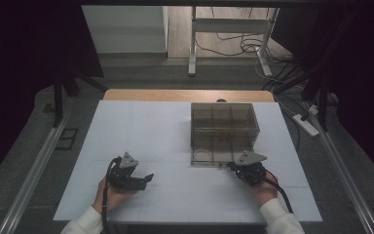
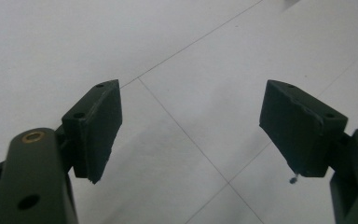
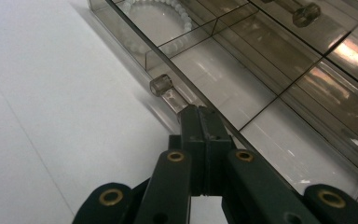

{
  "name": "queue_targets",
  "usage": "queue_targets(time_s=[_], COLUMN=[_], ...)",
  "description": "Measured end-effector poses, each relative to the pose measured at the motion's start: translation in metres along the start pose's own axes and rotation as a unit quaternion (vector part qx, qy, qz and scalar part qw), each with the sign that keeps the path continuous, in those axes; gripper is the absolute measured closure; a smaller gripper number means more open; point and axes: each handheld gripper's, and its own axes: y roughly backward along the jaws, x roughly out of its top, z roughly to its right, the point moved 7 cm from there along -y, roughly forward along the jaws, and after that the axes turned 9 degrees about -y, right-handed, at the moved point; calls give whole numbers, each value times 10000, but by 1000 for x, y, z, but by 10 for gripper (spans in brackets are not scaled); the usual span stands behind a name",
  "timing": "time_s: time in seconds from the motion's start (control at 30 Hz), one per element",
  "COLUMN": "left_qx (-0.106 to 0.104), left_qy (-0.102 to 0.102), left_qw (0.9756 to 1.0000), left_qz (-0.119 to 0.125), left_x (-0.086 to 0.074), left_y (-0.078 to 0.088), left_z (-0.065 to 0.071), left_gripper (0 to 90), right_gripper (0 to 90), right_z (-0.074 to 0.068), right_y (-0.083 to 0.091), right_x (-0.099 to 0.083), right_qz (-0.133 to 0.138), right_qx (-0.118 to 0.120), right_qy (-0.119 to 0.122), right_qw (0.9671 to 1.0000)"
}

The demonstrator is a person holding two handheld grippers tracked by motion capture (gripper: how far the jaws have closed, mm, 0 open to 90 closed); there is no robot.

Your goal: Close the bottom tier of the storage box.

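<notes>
Table (image 1: 141, 126) — white, faintly gridded top. Clear smoky plastic drawer box (image 1: 224, 124), right of centre; its lowest drawer (image 1: 214, 157) is pulled out toward the person, divided into compartments. White bead bracelet (image 3: 161, 11) — lies in one outer compartment. Right gripper (image 3: 204, 114): jaws closed on the drawer's clear knob handle (image 3: 165, 88) at the front wall. Left gripper (image 2: 191, 126): jaws wide apart, holding nothing, over bare table, well apart from the box.

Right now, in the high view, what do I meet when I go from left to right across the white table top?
Left gripper → clear drawer box → right gripper, at the box's right front corner.
</notes>
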Motion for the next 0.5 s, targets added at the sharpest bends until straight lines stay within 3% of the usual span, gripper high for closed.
queue_targets(time_s=[0.5], left_qx=[4], left_qy=[-4], left_qw=[10000], left_qz=[-8], left_x=[0], left_y=[-1], left_z=[0], left_gripper=[220], right_gripper=[889], right_z=[3], right_y=[-4], right_x=[1], right_qz=[-28], right_qx=[-116], right_qy=[49], right_qw=[9999])
